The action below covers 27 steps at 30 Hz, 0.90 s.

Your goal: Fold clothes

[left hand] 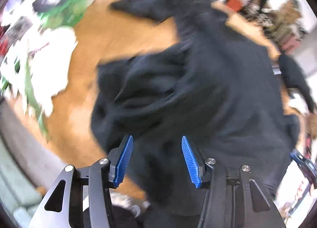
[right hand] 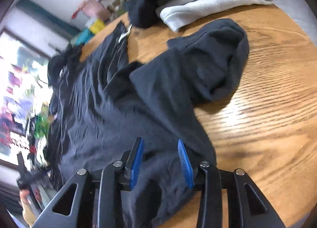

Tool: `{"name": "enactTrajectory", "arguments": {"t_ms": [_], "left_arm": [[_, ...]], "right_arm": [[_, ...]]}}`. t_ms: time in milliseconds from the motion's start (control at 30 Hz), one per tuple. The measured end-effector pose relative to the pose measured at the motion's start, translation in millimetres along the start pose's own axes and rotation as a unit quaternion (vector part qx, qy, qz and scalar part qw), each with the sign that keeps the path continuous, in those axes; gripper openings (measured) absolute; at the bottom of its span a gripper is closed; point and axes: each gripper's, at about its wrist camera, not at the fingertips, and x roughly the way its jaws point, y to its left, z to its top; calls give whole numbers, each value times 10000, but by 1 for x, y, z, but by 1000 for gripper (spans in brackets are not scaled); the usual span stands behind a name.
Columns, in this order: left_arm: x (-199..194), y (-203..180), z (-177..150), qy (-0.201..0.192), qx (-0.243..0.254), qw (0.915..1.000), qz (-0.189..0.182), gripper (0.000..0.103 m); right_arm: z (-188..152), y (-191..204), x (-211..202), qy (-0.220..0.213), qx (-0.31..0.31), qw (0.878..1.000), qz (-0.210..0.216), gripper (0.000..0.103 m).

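Both grippers' fingers (left hand: 126, 160) apart; dark garment (right hand: 111, 109) lengthwise on table (right hand: 267, 109)

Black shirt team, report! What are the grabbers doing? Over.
Left gripper open, right gripper open, both over the black shirt. Shirt rumpled on the table, unfolded. Grey towel stacked beyond, clear of it.

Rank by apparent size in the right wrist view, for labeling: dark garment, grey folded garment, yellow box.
1. dark garment
2. grey folded garment
3. yellow box, though it sits farther back, so true size is unsure.
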Motion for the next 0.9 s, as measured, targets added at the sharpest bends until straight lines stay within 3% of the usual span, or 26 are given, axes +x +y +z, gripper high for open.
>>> {"name": "enactTrajectory", "arguments": {"t_ms": [67,133,200,300,367,433,533,700,833,900], "left_arm": [[-12,-23,18,-318,245,9982,-434,53],[-5,-43,43,-579,419,9963,-473,53],[11,-59,68,-735,515,9949,-466,53],[66,-51,98,-305,6,9970,-712,53],[79,-45,101,-112,-233,9960,-856,53],[89,-43,100,-3,-353,9955,-883,53],[91,-43,100,44,-107,9980,-614,52],[91,-38,104,84,477,9974,530,52],[90,-27,105,140,698,9942,801,52],[88,-24,108,207,613,9950,763,52]], "right_arm": [[8,26,-12,-173,-430,9985,283,46],[21,49,-21,-370,-763,9948,559,56],[41,70,-12,-474,-990,9927,489,67],[85,91,34,-408,-1021,9938,164,61],[107,90,65,-183,-753,9968,217,54],[123,90,89,-24,-574,9980,271,53],[133,94,110,20,-606,9977,317,52],[137,98,122,-24,-971,9942,-458,48],[143,95,126,-119,-1245,9872,-985,44],[148,95,126,-60,-1253,9862,-1085,44]]}}
